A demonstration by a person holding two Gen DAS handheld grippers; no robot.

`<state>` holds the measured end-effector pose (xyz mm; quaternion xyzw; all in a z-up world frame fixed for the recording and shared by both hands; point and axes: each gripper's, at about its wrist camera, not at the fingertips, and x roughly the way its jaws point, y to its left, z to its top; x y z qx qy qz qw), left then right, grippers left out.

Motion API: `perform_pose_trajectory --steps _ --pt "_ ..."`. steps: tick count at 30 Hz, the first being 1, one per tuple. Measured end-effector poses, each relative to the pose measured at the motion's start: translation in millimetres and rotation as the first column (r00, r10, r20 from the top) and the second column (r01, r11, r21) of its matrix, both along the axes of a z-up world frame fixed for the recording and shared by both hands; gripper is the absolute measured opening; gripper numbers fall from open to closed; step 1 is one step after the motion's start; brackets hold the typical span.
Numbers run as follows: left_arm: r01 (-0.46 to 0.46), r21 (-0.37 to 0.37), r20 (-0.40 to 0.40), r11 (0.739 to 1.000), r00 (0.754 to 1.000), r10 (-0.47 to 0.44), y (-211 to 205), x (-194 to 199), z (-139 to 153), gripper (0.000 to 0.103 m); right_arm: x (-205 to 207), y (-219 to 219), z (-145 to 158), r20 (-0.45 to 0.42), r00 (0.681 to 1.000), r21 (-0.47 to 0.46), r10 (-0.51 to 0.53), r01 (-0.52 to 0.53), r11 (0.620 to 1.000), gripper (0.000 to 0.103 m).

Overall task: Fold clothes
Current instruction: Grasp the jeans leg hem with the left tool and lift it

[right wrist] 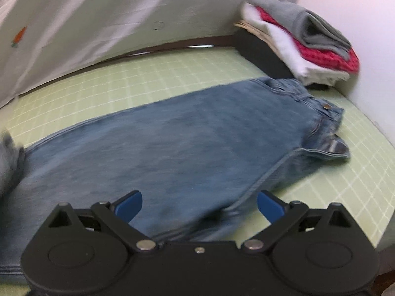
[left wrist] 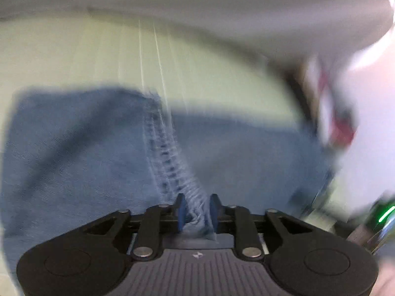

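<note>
Green gridded matting (right wrist: 172,74) covers the work surface, with a pale curtain (right wrist: 74,12) hung behind it. The left gripper (left wrist: 196,209) is seen clamped on a seamed fold of the blue jeans (left wrist: 74,160), the denim being pinched between its blue pads (left wrist: 181,211); this view is blurred. The right gripper (right wrist: 199,206) is seen spread wide, nothing being held between its fingers (right wrist: 129,206), directly above the near edge of the jeans (right wrist: 185,148). The jeans are laid flat across the mat, the waistband (right wrist: 323,123) being at the far right. A stack of folded clothes (right wrist: 303,44) is set at the far right corner, just beyond the waistband.
</note>
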<state>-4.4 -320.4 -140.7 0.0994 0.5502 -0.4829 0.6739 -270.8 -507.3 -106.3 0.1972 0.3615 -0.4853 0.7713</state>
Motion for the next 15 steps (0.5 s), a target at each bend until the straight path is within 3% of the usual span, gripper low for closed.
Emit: perform_pose_trajectory --steps 2,5,6,9,15 --pt "-0.004 -0.015 0.036 1.000 0.999 0.005 -1 -6 6 0.033 -11 -12 1 0.010 1.000 -0.001 -0.017 0.017 1.000 0.101" --pt "-0.126 -0.113 0.036 0.986 0.991 0.131 13 5 26 0.068 -24 -33 5 0.037 0.998 0.000 -0.052 0.052 0.999 0.101" --pt "-0.176 -0.123 0.053 0.977 0.982 0.183 18 10 31 0.071 -28 -40 5 0.046 0.997 0.006 -0.065 0.065 0.998 0.101" --pt "-0.301 -0.035 0.165 0.953 0.939 0.302 27 21 29 0.072 -41 -58 1 0.079 0.991 0.046 -0.106 0.102 0.994 0.101" --pt "-0.403 0.131 0.204 0.906 0.905 0.373 45 33 -4 0.073 -79 -85 -12 0.203 0.954 0.176 -0.222 0.187 0.966 0.101"
